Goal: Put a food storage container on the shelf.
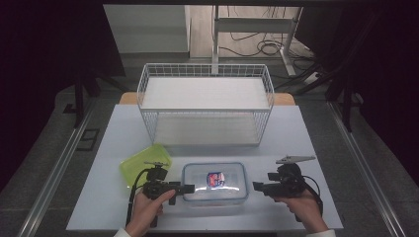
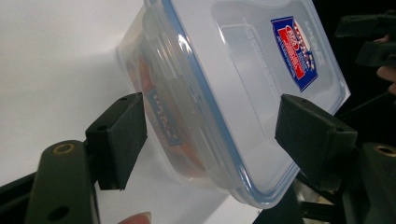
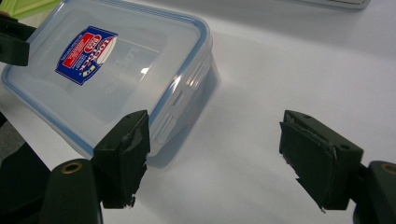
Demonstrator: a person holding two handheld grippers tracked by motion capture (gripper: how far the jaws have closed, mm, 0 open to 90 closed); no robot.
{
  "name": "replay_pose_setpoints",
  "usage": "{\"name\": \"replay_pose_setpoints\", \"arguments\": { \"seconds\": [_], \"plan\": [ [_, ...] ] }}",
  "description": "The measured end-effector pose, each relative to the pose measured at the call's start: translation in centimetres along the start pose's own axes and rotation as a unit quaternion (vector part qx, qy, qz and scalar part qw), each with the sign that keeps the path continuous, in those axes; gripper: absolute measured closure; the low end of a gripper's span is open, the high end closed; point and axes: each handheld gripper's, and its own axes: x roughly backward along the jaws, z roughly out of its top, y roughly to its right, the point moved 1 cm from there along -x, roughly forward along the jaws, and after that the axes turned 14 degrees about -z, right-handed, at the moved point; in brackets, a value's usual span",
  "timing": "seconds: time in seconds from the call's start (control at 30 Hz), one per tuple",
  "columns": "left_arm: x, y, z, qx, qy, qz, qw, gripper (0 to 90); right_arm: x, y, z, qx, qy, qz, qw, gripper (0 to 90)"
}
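Note:
A clear plastic container [image 1: 215, 182] with a blue-rimmed lid and a red and blue label stands on the white table near its front edge. Something orange shows through its wall in the left gripper view. My left gripper [image 1: 190, 188] is at the container's left end. In the left gripper view its jaws [image 2: 212, 135] stand wide on either side of the container's [image 2: 233, 93] near corner, one by the side wall, one over the lid's edge. My right gripper [image 1: 257, 186] hovers just right of the container, open, with bare table between its jaws [image 3: 215, 144] and the container [image 3: 116, 70] to their left.
A green plastic tray [image 1: 146, 163] lies left of the container, behind my left gripper. A white two-tier wire rack [image 1: 205, 106] stands at the back of the table [image 1: 296, 138]. Bare tabletop lies to the right of my right gripper.

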Motion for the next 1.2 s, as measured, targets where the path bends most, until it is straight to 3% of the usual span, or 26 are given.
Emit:
{"name": "replay_pose_setpoints", "arguments": {
  "seconds": [0.13, 0.57, 1.0, 1.2],
  "plan": [
    [0.03, -0.34, 0.09, 0.011, 0.001, -0.014, 0.9998, 25.5, -0.05, 0.03, -0.02, 0.0, -0.001, 0.0, 1.0, 24.5],
    [-0.25, -0.51, 0.13, 0.016, -0.007, -0.036, 0.9992, 29.0, -0.28, -0.09, -0.09, 0.001, -0.005, 0.0, 1.0, 24.5],
    [-0.07, -0.48, 0.13, 0.021, -0.009, -0.038, 0.999, 32.2, -0.32, -0.19, -0.03, 0.0, -0.001, 0.002, 1.0, 24.5],
    [0.04, -0.5, 0.15, 0.021, -0.008, -0.043, 0.9988, 33.5, -0.67, -0.33, -0.07, -0.02, -0.001, 0.041, 0.9989, 24.4]
  ]
}}
